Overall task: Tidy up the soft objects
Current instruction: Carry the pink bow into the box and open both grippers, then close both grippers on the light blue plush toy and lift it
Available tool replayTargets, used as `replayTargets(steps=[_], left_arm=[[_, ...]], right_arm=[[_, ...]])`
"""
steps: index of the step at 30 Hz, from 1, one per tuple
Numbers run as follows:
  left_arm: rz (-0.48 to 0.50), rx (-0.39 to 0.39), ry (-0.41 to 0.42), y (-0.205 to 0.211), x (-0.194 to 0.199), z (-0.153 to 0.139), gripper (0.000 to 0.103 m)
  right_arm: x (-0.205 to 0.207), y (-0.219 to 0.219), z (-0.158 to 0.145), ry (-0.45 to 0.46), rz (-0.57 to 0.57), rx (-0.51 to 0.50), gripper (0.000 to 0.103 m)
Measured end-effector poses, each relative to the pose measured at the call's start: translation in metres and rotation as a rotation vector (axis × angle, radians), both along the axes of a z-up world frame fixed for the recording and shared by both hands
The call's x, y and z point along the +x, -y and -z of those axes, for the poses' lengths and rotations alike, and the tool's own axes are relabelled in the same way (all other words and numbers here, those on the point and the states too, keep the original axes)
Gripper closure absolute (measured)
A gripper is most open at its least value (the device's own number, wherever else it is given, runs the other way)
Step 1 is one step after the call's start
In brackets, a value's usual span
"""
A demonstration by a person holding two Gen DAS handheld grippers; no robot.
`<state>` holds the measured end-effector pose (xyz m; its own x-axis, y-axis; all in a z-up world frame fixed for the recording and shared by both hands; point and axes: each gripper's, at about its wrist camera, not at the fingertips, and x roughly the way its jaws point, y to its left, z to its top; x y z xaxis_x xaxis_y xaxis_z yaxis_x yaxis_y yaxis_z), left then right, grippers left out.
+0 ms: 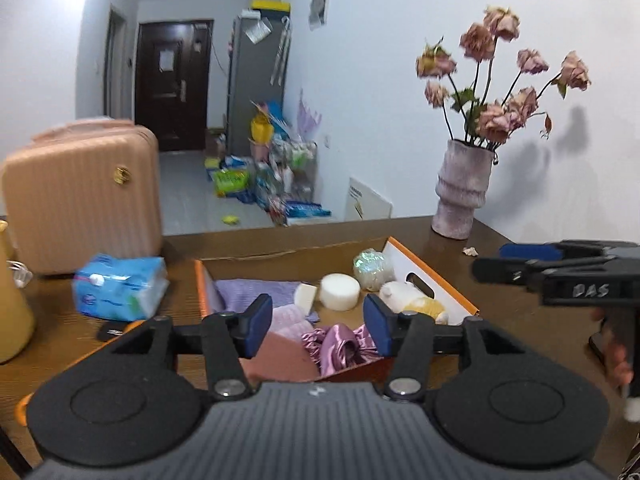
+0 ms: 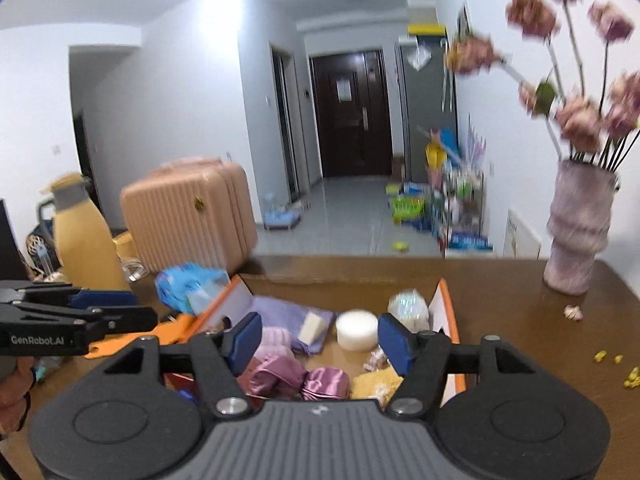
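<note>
Left gripper spread wide, nothing between its blue pads, hanging over the near end of the open orange-edged cardboard box on the brown wooden worktop. Right gripper likewise wide and empty above the same box; seen side-on at the right edge of the left view, held in a hand.

Inside the box, nearest: shiny purple satin scrunchie bunched up, touching a flat dusty-pink cloth to its left. Same scrunchie in the right view, beside a yellow textured sponge on its right. Just behind, ribbed pale-pink knit piece, then a folded lilac towel toward the far left. Mid-box: white wedge-shaped sponge next to a round white foam puck. Right side: white and yellow plush toy against the box wall. Far right corner: iridescent wrapped ball.

Left of the box on the worktop: blue plastic pack of tissues. Behind it, ribbed peach-pink hard-shell suitcase. Further left in the right view, yellow insulated jug with grey collar. Far right of the worktop: ridged mauve ceramic vase holding dried pink roses. Scattered small yellow crumbs near the right edge.
</note>
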<state>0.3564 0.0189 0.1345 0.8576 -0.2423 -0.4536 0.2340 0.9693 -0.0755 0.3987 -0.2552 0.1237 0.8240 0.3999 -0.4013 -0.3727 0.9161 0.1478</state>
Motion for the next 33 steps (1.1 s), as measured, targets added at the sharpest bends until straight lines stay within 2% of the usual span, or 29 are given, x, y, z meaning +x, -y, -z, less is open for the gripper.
replayTargets(steps=[4,7,8,11,13,15,19,23,27,33], left_arm=[[-0.016,0.003,0.024,-0.003,-0.029,-0.008,0.045],[-0.046,0.014,0.072,-0.009,-0.057,-0.007,0.042],[-0.062,0.014,0.091,-0.012,-0.067,-0.004,0.038],[-0.11,0.02,0.119,-0.018,-0.103,0.016,0.033],[-0.109,0.025,0.113,-0.016,-0.125,0.033,0.031],[-0.107,0.037,0.107,-0.014,-0.146,0.051,0.025],[-0.128,0.03,0.054,-0.014,-0.18,0.088,0.022],[-0.158,-0.007,-0.036,-0.023,-0.181,0.112,0.022],[-0.203,0.008,-0.054,-0.03,-0.161,0.118,0.022],[-0.173,-0.031,-0.09,-0.032,-0.129,0.132,0.022]], right_arm=[[-0.031,-0.001,-0.013,0.04,-0.015,-0.001,0.037],[-0.055,0.001,-0.015,0.071,-0.022,0.012,0.036],[-0.063,0.001,-0.012,0.083,-0.019,0.016,0.036],[-0.099,0.001,0.002,0.123,-0.016,0.018,0.032],[-0.123,0.0,0.016,0.132,-0.022,0.023,0.032],[-0.144,-0.001,0.03,0.135,-0.031,0.027,0.032],[-0.185,-0.003,0.063,0.123,-0.033,0.032,0.029],[-0.201,-0.003,0.092,0.035,-0.031,0.071,0.028],[-0.191,-0.014,0.106,-0.004,-0.029,0.029,0.028],[-0.163,-0.035,0.119,-0.05,-0.064,0.024,0.028]])
